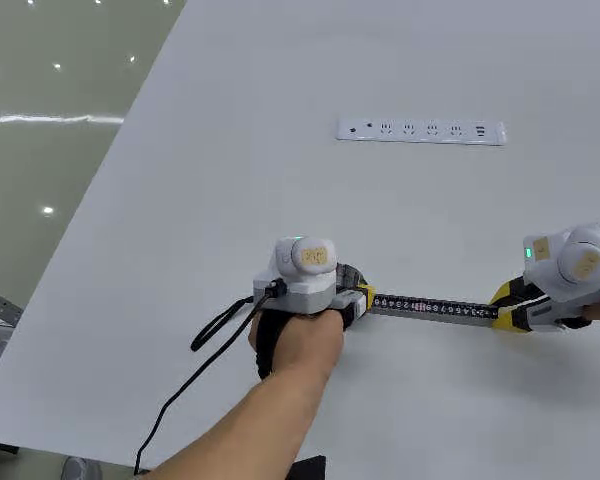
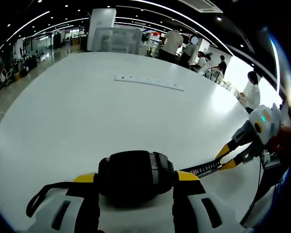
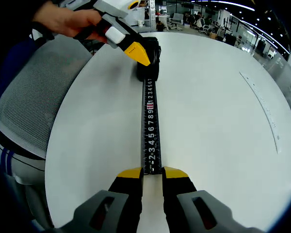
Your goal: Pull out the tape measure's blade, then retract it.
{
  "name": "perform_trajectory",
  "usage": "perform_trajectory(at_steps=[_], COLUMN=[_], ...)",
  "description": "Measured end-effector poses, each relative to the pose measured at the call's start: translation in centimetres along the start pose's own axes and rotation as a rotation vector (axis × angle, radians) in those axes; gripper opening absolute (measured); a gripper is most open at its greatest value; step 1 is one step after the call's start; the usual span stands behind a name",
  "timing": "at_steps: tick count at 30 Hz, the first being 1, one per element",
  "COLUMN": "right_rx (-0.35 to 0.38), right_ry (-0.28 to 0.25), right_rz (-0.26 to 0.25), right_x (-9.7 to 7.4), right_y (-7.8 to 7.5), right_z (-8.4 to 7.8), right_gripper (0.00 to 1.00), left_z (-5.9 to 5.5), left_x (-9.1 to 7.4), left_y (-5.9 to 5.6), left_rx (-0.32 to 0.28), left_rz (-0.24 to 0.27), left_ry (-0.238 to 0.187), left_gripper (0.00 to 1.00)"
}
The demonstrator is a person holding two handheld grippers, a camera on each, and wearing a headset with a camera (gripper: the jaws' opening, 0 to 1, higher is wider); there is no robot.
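Note:
A black tape measure case rests on the white table, clamped between the yellow-tipped fingers of my left gripper. In the right gripper view the case lies straight ahead. Its numbered blade runs out flat along the table to my right gripper, which is shut on the blade's end. The blade shows markings up to about 17. In the left gripper view the blade leads right to the other gripper. A black wrist strap trails left of the case.
A white power strip lies farther back on the table. A black cable runs from the left gripper toward the near table edge. A grey mesh chair stands beside the table. Several people stand at the far end of the room.

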State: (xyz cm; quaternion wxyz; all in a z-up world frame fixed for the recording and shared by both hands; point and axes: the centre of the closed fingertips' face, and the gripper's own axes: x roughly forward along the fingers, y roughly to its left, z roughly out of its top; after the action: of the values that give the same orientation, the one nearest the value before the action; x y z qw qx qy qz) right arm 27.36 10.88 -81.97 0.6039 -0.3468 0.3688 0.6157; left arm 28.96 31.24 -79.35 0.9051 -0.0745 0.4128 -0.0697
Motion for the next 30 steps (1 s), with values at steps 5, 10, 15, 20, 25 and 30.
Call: perform_trajectory(at_steps=[5,10,15,20,25,30], right_rx=[-0.004,-0.008,-0.011,-0.015,-0.016,-0.017], right_ry=[-0.005,-0.009,-0.012,-0.016,-0.023,-0.029], right_rz=[0.003,0.005,0.007,0.008,0.010,0.013], right_x=[0.3,0.6,0.8,1.1,1.4,1.6], right_y=[0.0,-0.1,-0.1,-0.1,-0.1,0.0], right_z=[0.5,1.0,1.4,1.9,2.5,2.9], right_gripper=[0.11,0.11,0.11,0.11,0.11,0.11], left_z=[0.0,0.0,0.0,0.0,0.0,0.0], left_x=[0.0,0.0,0.0,0.0,0.0,0.0], left_y=[0.0,0.0,0.0,0.0,0.0,-0.1], left_rx=[0.002,0.001,0.001,-0.002,-0.002,-0.003], left_rz=[0.000,-0.001,-0.001,-0.003,-0.004,-0.005], left_ry=[0.001,0.001,0.001,0.001,0.001,0.001], left_gripper=[0.57,0.57,0.57,0.57,0.57,0.57])
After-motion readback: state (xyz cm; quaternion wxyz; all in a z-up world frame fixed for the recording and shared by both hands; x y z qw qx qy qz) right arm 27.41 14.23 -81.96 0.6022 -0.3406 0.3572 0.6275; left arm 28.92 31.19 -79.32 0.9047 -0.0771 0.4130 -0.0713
